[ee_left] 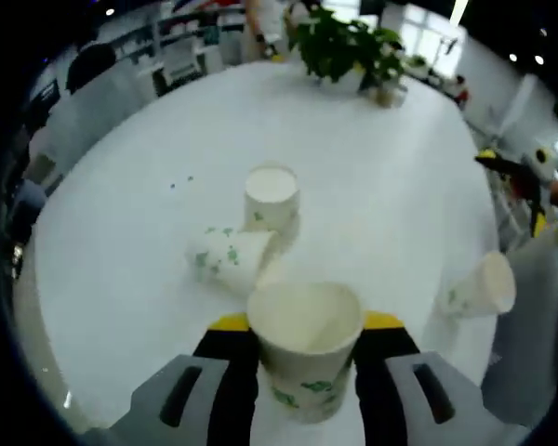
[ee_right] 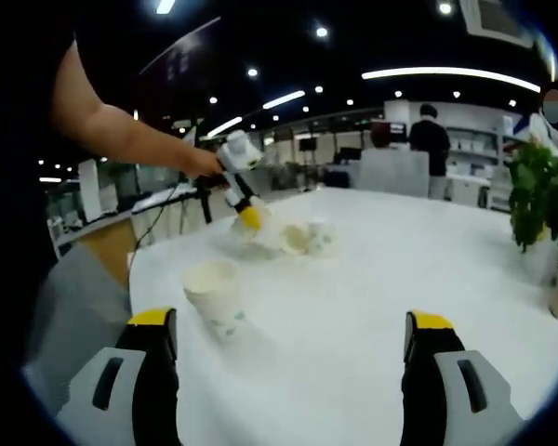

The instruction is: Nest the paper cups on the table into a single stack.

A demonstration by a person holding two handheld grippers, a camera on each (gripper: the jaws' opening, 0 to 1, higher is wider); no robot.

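Upright cup [ee_left: 306, 348] in left gripper [ee_left: 305, 333]; toppled cup [ee_left: 229, 259] lies sideways.

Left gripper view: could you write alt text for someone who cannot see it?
The left gripper grips an upright paper cup over a round white table. Beyond it one cup lies tipped, another stands upright, and a fourth lies right.

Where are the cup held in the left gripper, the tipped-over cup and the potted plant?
held paper cup [ee_left: 307, 336]: left gripper view, on its outer wall below the rim.
tipped-over paper cup [ee_left: 225, 257]: left gripper view, on its printed side.
potted plant [ee_left: 346, 45]: left gripper view, on its leaves.
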